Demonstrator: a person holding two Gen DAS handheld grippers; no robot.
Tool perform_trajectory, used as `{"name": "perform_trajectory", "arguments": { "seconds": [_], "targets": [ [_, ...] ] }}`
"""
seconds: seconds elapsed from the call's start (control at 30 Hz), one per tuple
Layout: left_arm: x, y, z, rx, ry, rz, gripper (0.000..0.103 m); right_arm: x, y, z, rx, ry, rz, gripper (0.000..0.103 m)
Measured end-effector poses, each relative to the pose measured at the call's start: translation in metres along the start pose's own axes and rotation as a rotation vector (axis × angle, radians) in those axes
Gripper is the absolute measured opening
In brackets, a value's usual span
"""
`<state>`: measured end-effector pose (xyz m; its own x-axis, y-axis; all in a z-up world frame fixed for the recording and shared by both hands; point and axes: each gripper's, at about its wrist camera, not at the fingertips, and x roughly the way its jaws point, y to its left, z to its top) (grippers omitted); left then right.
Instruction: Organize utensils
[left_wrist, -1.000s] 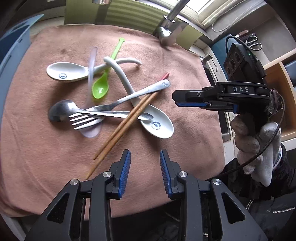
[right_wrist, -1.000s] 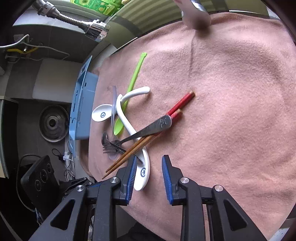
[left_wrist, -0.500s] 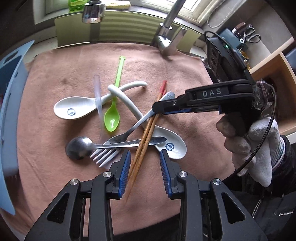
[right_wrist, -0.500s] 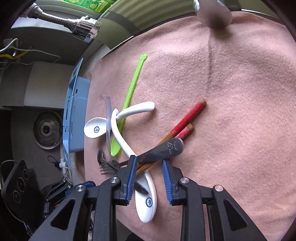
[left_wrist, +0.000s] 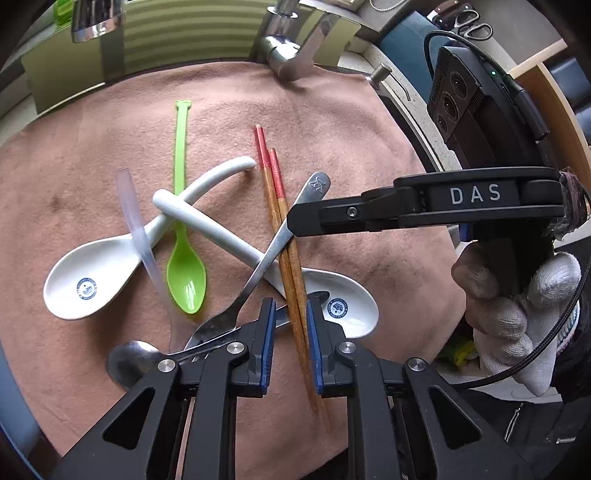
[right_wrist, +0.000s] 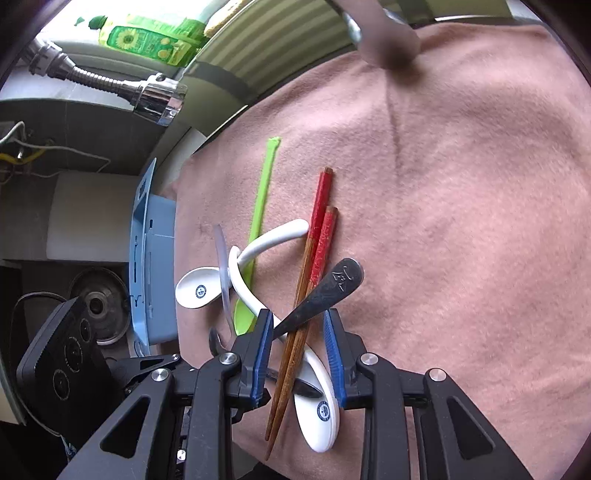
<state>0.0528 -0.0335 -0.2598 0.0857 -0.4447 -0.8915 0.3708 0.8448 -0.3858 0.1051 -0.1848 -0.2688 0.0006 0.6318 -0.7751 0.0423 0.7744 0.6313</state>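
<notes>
A pile of utensils lies on a brown towel (left_wrist: 351, 140): a pair of red-topped wooden chopsticks (left_wrist: 275, 192), a steel fork (left_wrist: 266, 258), a steel spoon (left_wrist: 129, 360), two white ceramic spoons (left_wrist: 96, 280), a green plastic spoon (left_wrist: 184, 273) and a clear plastic spoon (left_wrist: 135, 221). My left gripper (left_wrist: 290, 317) is open, its jaws on either side of the chopsticks' lower part. My right gripper (right_wrist: 297, 332) is open over the fork handle (right_wrist: 325, 291) and the chopsticks (right_wrist: 314, 258); it also shows in the left wrist view (left_wrist: 303, 221), side on.
A faucet base (left_wrist: 291, 48) and spray head (right_wrist: 155, 98) stand at the towel's far edge. A blue plastic rack (right_wrist: 151, 266) lies at the towel's left side. A green bottle (right_wrist: 147, 37) stands on the sill. Shelving with scissors (left_wrist: 469, 27) is at the right.
Both grippers have moved forward and down over the pile. The left jaws now straddle the chopsticks; the right jaws now straddle the fork handle and chopsticks. Both stay open.
</notes>
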Motion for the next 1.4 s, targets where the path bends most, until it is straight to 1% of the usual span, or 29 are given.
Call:
{"name": "perform_trajectory", "arguments": {
  "seconds": [0.07, 0.13, 0.23, 0.3, 0.37, 0.47, 0.57, 0.67, 0.77, 0.87, 1.03, 1.17, 1.23, 1.4],
  "targets": [
    [0.004, 0.002, 0.004, -0.003, 0.001, 0.035, 0.015, -0.001, -0.006, -0.002, 0.013, -0.004, 0.003, 0.027],
    [0.004, 0.005, 0.006, -0.014, -0.006, 0.039, 0.012, -0.004, -0.009, -0.003, 0.018, -0.023, -0.007, 0.027],
    [0.000, 0.007, 0.008, -0.014, -0.030, 0.082, 0.012, -0.010, -0.012, -0.004, 0.021, -0.037, 0.006, 0.027],
    [-0.001, 0.010, 0.008, -0.019, -0.034, 0.093, 0.012, -0.015, -0.012, -0.004, 0.017, -0.037, 0.018, 0.027],
    [-0.003, 0.014, 0.007, -0.031, -0.040, 0.109, 0.012, -0.017, -0.008, -0.004, 0.002, -0.037, 0.005, 0.027],
    [-0.015, 0.017, 0.004, -0.019, -0.054, 0.108, 0.012, -0.018, -0.006, -0.003, 0.009, -0.029, 0.037, 0.027],
    [-0.033, 0.024, -0.004, -0.013, -0.073, 0.144, 0.014, -0.019, -0.004, -0.002, 0.021, -0.014, 0.065, 0.027],
    [-0.045, 0.036, -0.014, -0.040, -0.082, 0.179, 0.014, -0.018, -0.002, 0.000, 0.019, -0.015, 0.058, 0.027],
    [-0.057, 0.054, -0.030, -0.097, -0.096, 0.178, 0.014, -0.015, -0.003, 0.002, 0.042, -0.014, 0.058, 0.027],
    [-0.060, 0.063, -0.043, -0.133, -0.099, 0.178, 0.014, -0.015, -0.008, 0.002, 0.049, -0.023, 0.045, 0.027],
    [-0.048, 0.064, -0.051, -0.190, -0.088, 0.107, 0.014, -0.011, -0.016, 0.002, 0.079, -0.021, 0.057, 0.027],
    [-0.043, 0.053, -0.047, -0.150, -0.080, 0.119, 0.014, -0.009, -0.017, 0.000, 0.087, -0.014, 0.060, 0.027],
    [-0.044, 0.053, -0.044, -0.151, -0.081, 0.112, 0.014, -0.009, -0.018, 0.001, 0.095, -0.019, 0.059, 0.027],
    [-0.051, 0.050, -0.034, -0.102, -0.091, 0.136, 0.014, -0.006, -0.022, 0.003, 0.125, -0.032, 0.072, 0.028]
  ]
}}
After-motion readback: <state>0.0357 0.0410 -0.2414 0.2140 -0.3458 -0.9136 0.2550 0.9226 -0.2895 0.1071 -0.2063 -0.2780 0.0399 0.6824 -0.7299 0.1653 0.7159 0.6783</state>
